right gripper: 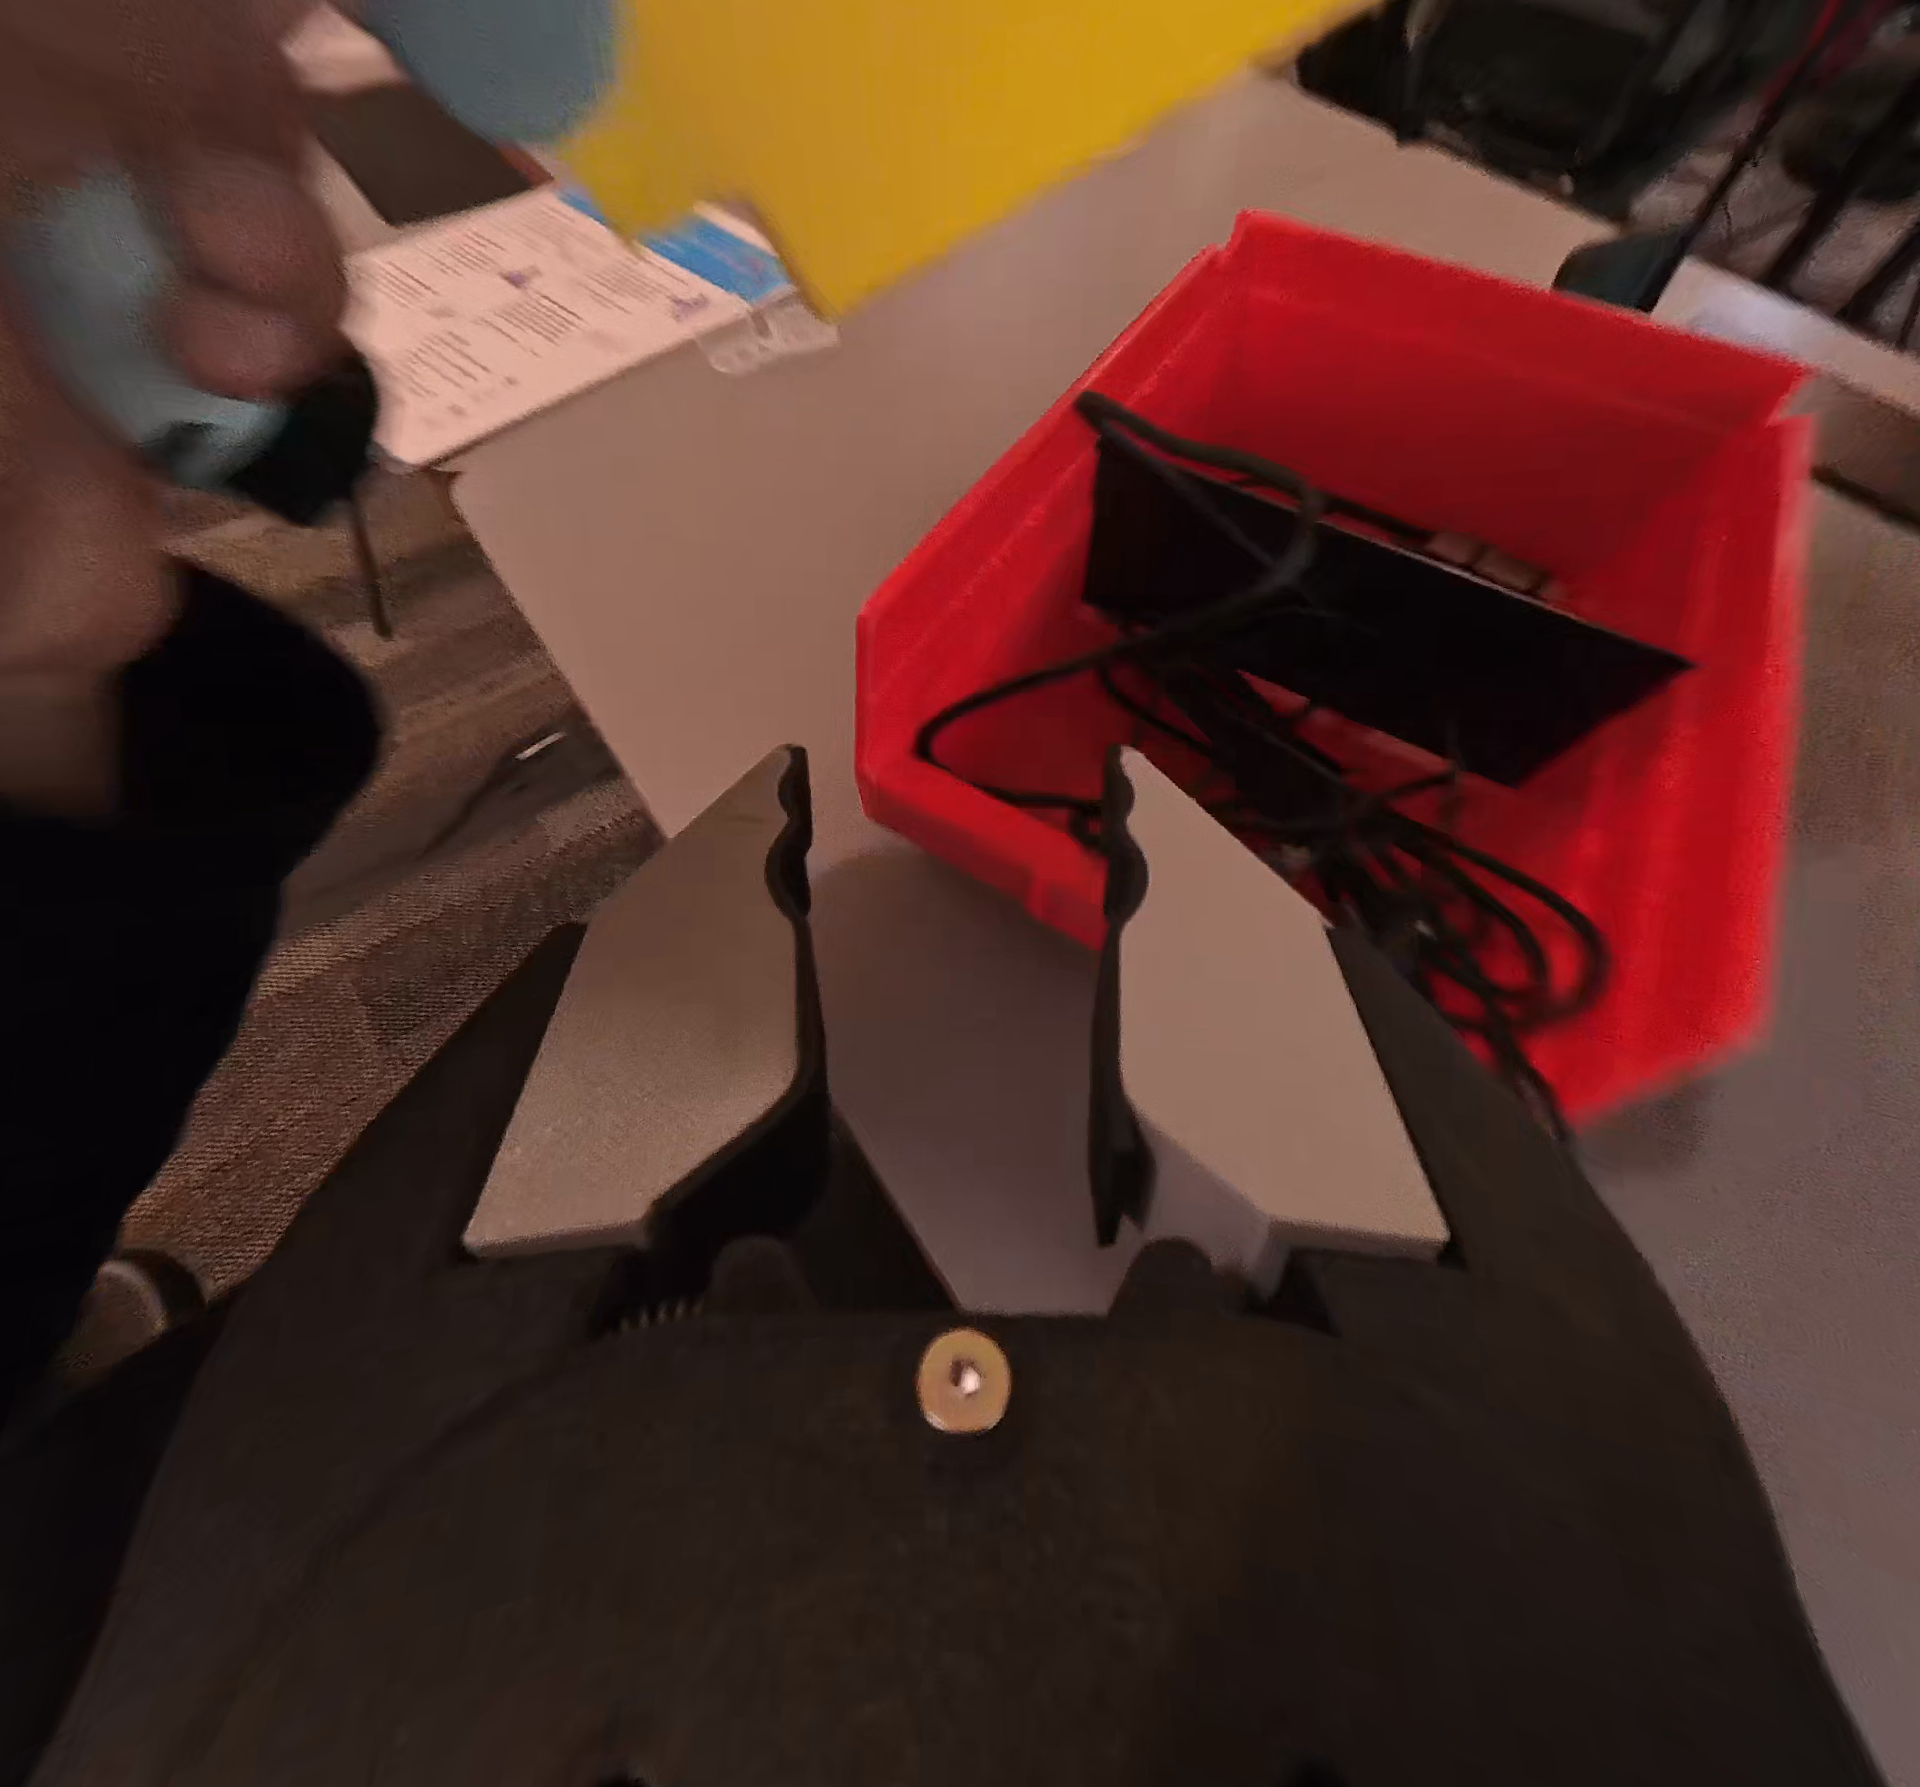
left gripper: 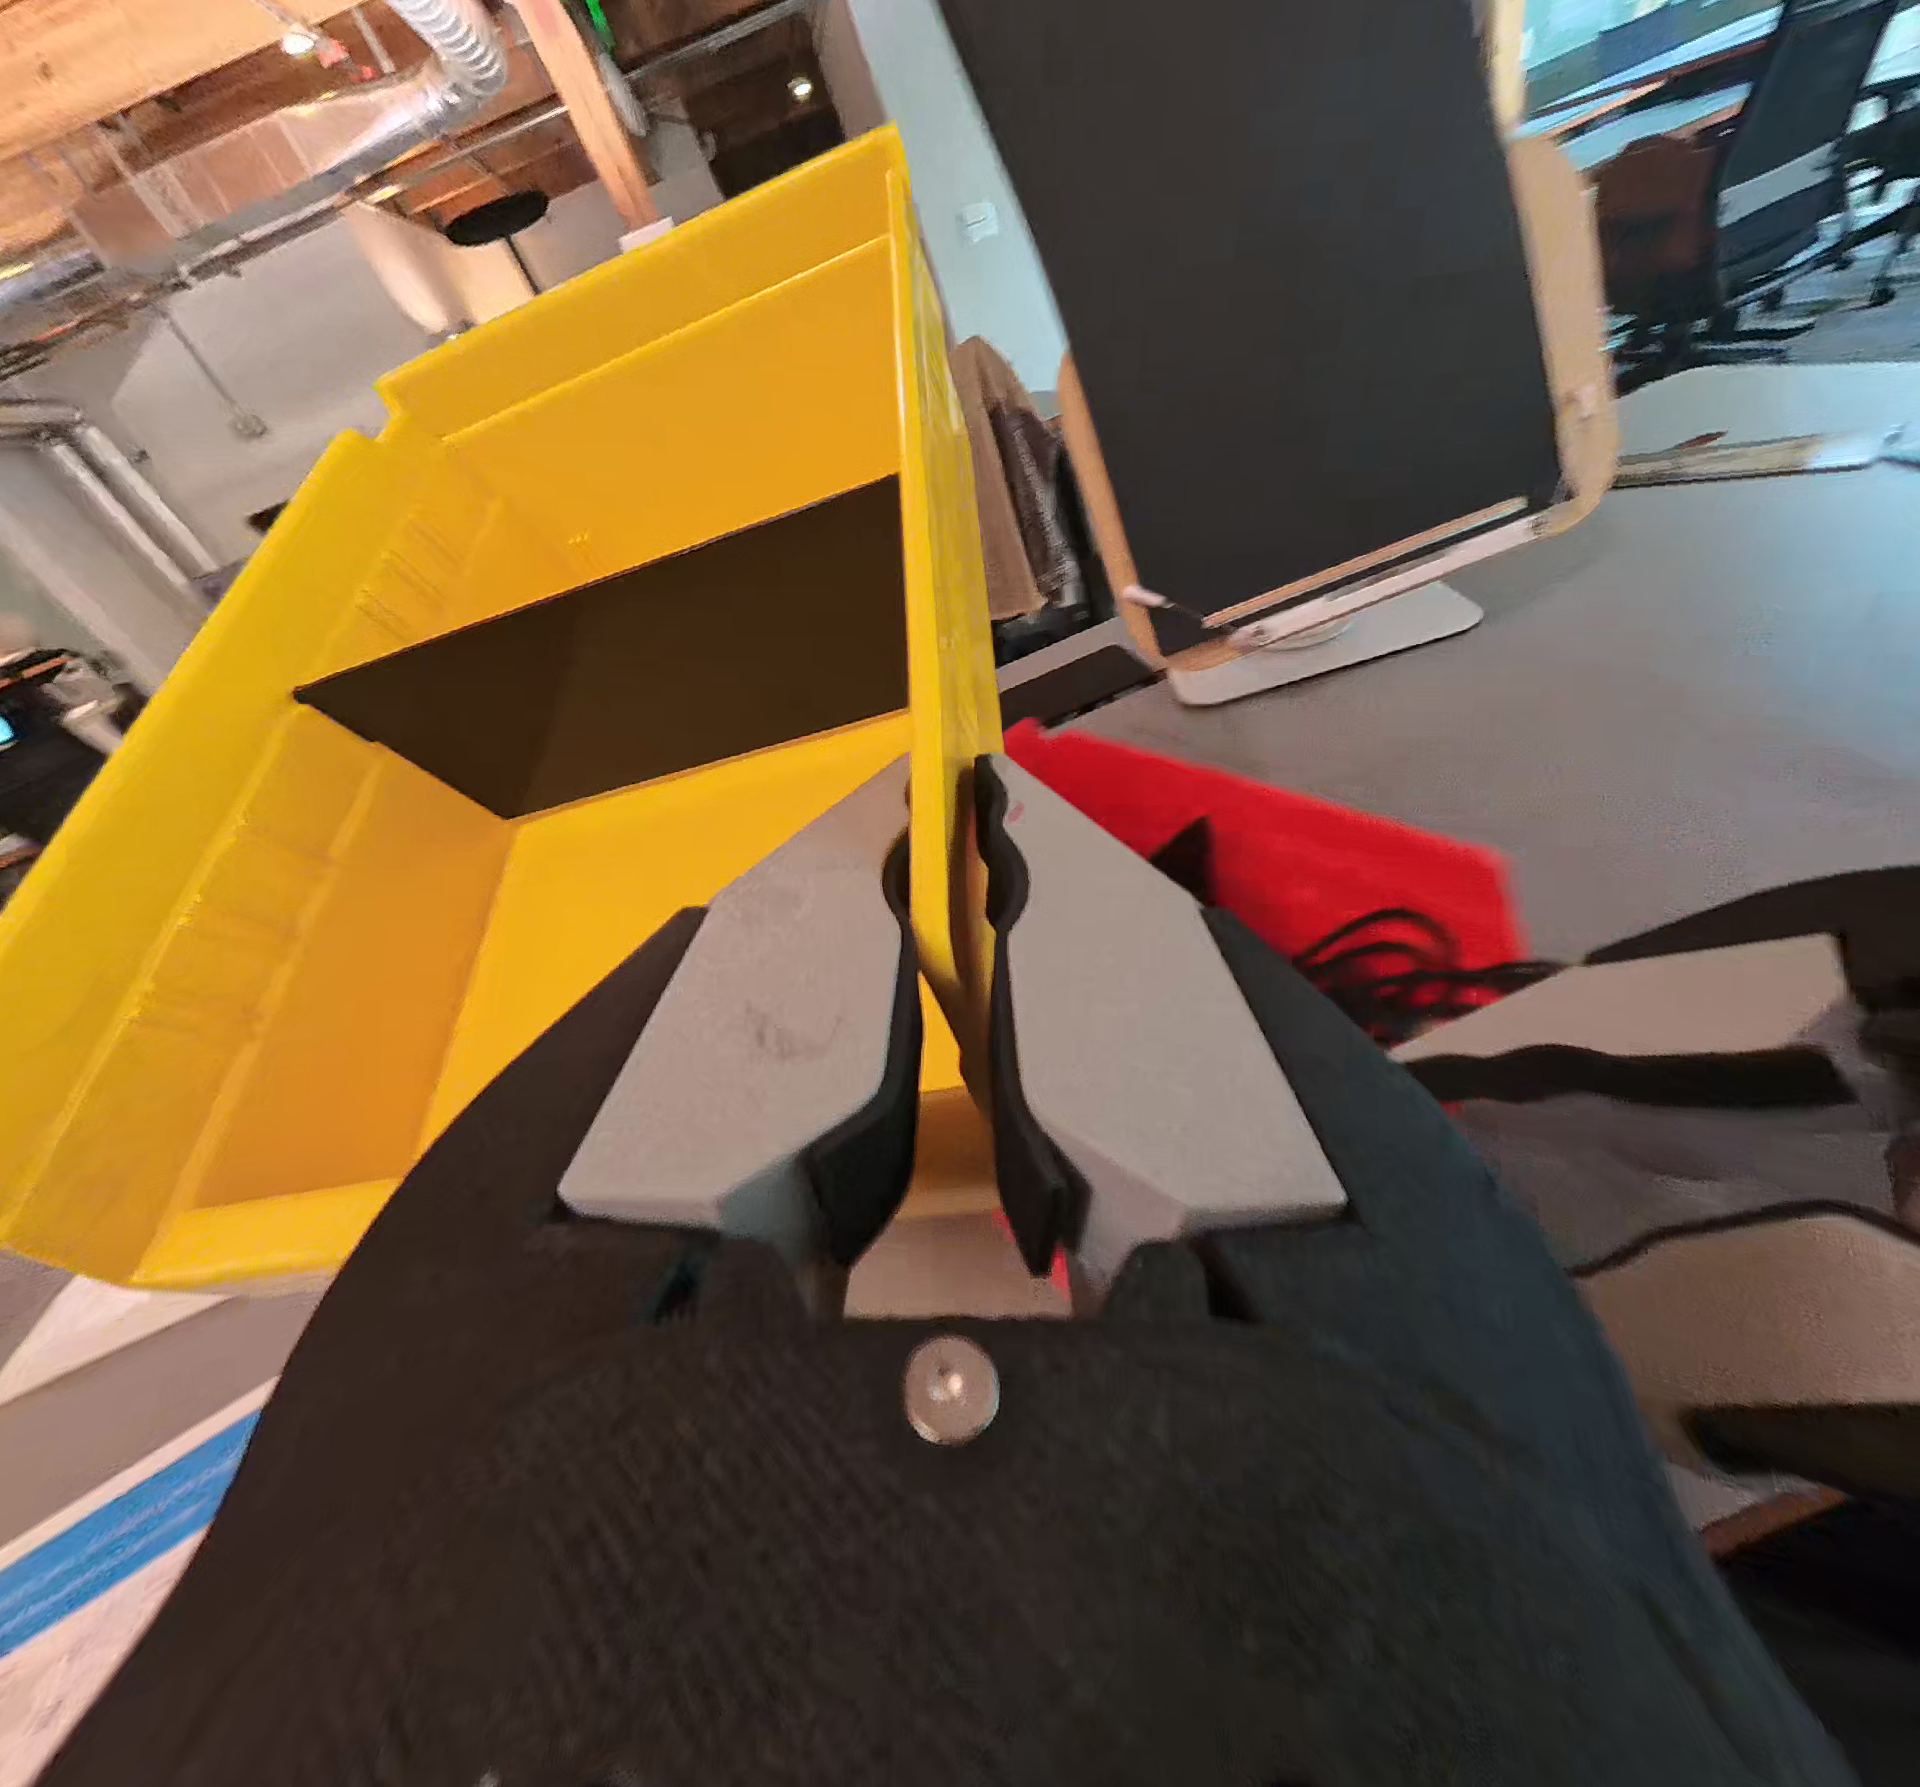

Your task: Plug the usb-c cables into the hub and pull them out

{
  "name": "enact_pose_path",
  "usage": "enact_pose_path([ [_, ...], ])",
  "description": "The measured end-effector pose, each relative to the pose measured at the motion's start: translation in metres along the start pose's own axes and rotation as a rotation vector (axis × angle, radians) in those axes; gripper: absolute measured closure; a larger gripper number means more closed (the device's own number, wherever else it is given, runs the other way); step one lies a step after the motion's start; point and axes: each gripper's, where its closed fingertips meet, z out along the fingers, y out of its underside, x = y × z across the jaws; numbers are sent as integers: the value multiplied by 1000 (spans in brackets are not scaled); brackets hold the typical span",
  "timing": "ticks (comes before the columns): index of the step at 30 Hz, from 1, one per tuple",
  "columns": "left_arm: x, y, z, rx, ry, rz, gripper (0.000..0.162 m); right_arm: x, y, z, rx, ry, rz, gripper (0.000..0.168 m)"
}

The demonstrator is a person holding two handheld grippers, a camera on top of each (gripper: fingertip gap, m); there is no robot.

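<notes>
My left gripper (left gripper: 948, 838) is shut on the side wall of a yellow bin (left gripper: 644, 449) and holds it tilted in the air; the bin looks empty except for a dark divider (left gripper: 644, 657). The yellow bin also shows blurred at the top of the right wrist view (right gripper: 987, 54). A red bin (right gripper: 1455, 449) sits on the grey table and holds a black hub (right gripper: 1382, 625) and tangled black cables (right gripper: 1455, 906). My right gripper (right gripper: 956, 802) is open and empty, just in front of the red bin's near corner. The red bin also shows in the left wrist view (left gripper: 1299, 864).
A dark monitor (left gripper: 1247, 231) on a silver stand stands at the back of the table (left gripper: 1662, 698). A printed sheet (right gripper: 520, 324) lies at the table's far left. A person's blurred hand and sleeve (right gripper: 156, 283) are at the left. Office chairs stand beyond. Across from one pair of fingers to the other is roughly 15 cm.
</notes>
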Motion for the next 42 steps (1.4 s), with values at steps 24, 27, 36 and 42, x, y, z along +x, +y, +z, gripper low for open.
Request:
enact_pose_path([
  [24,435,41,87,-112,712,90,159,246,131,-278,95,299,124,98],
  [27,445,32,78,-87,744,77,147,239,127,-260,71,285,82,97],
  [36,317,61,9,-259,776,29,103,219,144,-211,-175,291,-190,107],
  [42,148,128,0,-440,386,15,103,267,169,-258,-355,436,-118,106],
])
